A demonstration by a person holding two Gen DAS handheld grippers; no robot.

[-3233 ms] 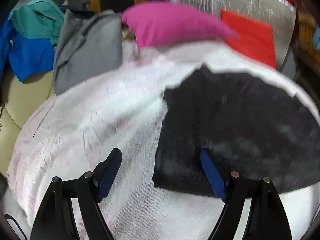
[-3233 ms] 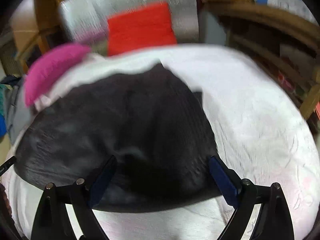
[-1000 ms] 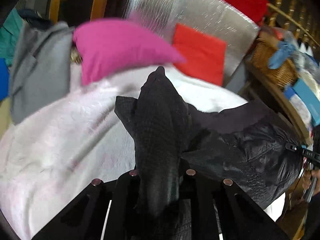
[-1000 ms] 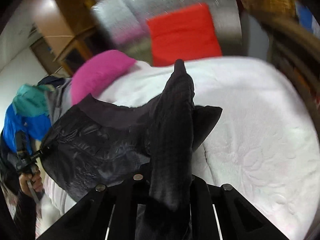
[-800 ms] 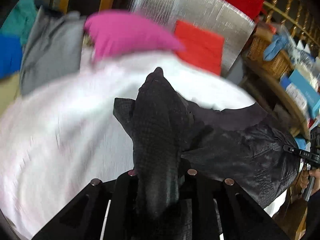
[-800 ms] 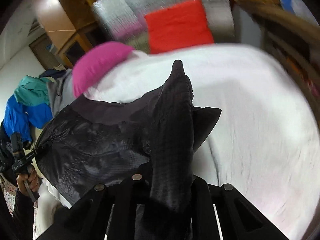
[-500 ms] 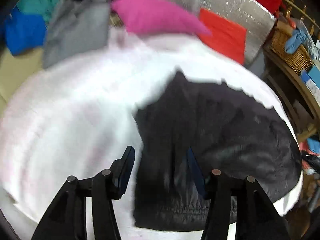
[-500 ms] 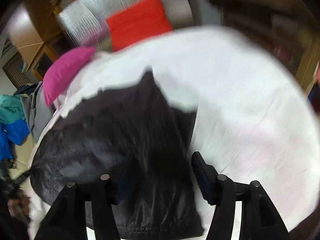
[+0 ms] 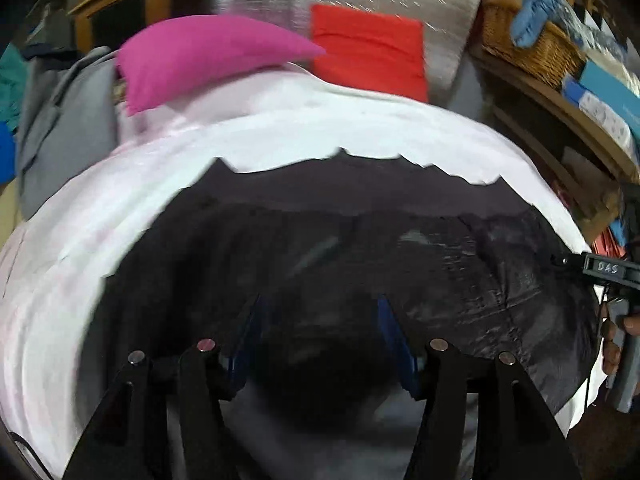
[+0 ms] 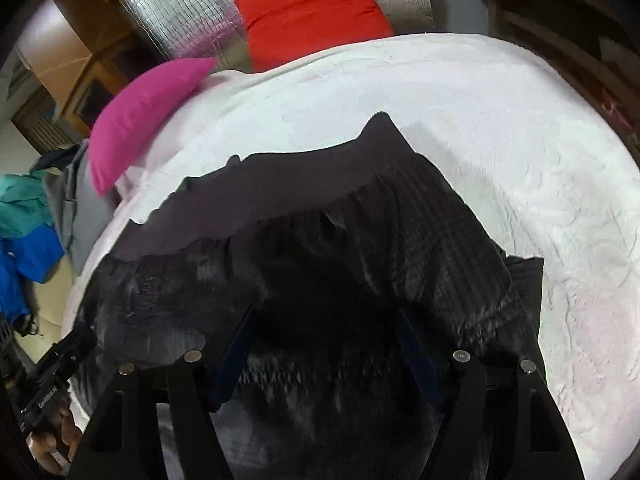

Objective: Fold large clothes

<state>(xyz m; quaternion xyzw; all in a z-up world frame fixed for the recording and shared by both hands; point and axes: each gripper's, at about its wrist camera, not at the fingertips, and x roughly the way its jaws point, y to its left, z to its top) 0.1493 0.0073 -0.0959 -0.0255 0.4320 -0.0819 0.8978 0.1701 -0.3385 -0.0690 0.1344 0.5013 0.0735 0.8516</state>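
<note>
1. The left wrist view alone shows a wicker basket [image 9: 532, 46] far ahead and to the right of the left gripper [image 9: 318, 334]. The right wrist view alone shows clearly the teal and blue clothes [image 10: 22, 236] far to the left of the right gripper [image 10: 326, 350].
2. Both grippers stand with jaws apart, having just been opening. The black garment [image 9: 320, 248] lies spread on the white bedcover [image 9: 360, 132] directly under and ahead of both, between the fingers but not pinched.
3. A second ago each gripper was clamped on a raised bunch of this garment; now the cloth lies flat.
4. Count: one black garment, one pink pillow [image 9: 208, 62], one red cushion [image 9: 368, 54], two grippers.
</note>
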